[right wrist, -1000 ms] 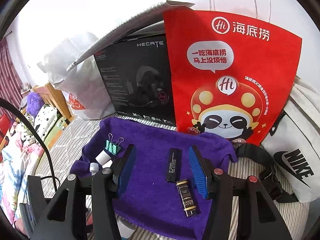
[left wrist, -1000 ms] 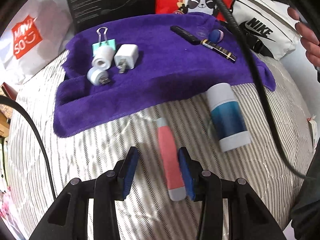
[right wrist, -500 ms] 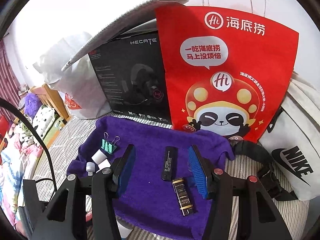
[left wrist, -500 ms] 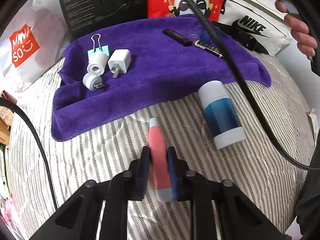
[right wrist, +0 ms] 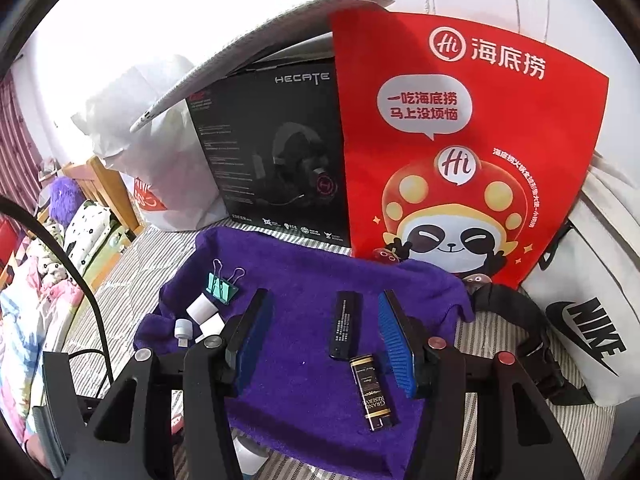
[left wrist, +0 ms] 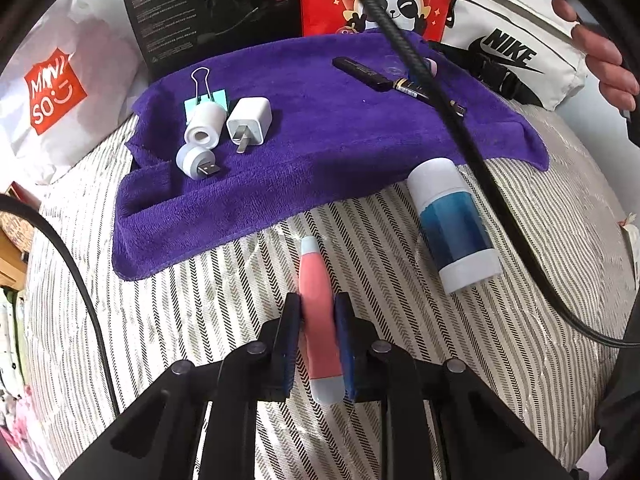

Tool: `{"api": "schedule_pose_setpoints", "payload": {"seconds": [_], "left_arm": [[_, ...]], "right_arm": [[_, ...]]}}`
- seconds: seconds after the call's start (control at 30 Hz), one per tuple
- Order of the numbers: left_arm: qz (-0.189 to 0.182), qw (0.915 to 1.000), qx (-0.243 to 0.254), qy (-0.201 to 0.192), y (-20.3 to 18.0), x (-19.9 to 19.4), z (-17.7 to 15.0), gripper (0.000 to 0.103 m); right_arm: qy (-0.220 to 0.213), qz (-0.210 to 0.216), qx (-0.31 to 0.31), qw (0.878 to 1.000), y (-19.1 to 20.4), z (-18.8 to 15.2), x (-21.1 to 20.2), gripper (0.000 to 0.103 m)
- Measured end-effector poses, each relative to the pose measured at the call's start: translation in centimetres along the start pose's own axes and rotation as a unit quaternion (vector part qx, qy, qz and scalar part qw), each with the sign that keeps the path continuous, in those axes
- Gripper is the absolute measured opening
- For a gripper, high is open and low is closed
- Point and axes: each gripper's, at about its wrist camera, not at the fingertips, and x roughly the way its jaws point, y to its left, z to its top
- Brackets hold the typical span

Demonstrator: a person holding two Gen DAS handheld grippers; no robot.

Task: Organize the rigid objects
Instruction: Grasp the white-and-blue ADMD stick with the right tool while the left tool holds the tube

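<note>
The left gripper (left wrist: 316,344) is clamped on the pink pen-shaped tool (left wrist: 319,320), lying on the striped bedding (left wrist: 192,320) at six o'clock from the purple towel (left wrist: 320,140); the right gripper (right wrist: 326,340) hangs open over that towel, holding nothing. The tool's smooth taper could slide out when lifted, and the black cable (left wrist: 460,132) may snag. That cable hides part of the dark sticks (left wrist: 362,73) at one o'clock.

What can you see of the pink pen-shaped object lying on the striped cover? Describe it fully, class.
The pink pen-shaped object is slim, with a coral-pink body and pale blue-grey caps at both ends, seemingly smooth plastic. It lies flat on the striped cover, just short of the purple towel, its narrower tip pointing towards it. The left gripper is shut on its body, one pad on each side.
</note>
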Motion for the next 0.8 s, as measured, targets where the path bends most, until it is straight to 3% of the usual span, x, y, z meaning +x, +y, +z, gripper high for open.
{"api": "schedule_pose_setpoints", "payload": {"seconds": [0.23, 0.57, 0.8], "left_arm": [[-0.017, 0.9998, -0.013, 0.0, 0.8, -0.1, -0.2, 0.017], [0.015, 0.9985, -0.052, -0.002, 4.7, -1.0, -1.4, 0.017], [0.01, 0.9974, -0.07, -0.011, 6.5, -1.6, -2.3, 0.017]], "right_arm": [[0.004, 0.0, -0.009, 1.0, 0.3, 0.0, 0.1, 0.054], [0.001, -0.003, -0.008, 1.0, 0.4, 0.1, -0.3, 0.054], [-0.01, 0.005, -0.039, 0.999, 3.1, 0.0, -2.0, 0.054]]}}
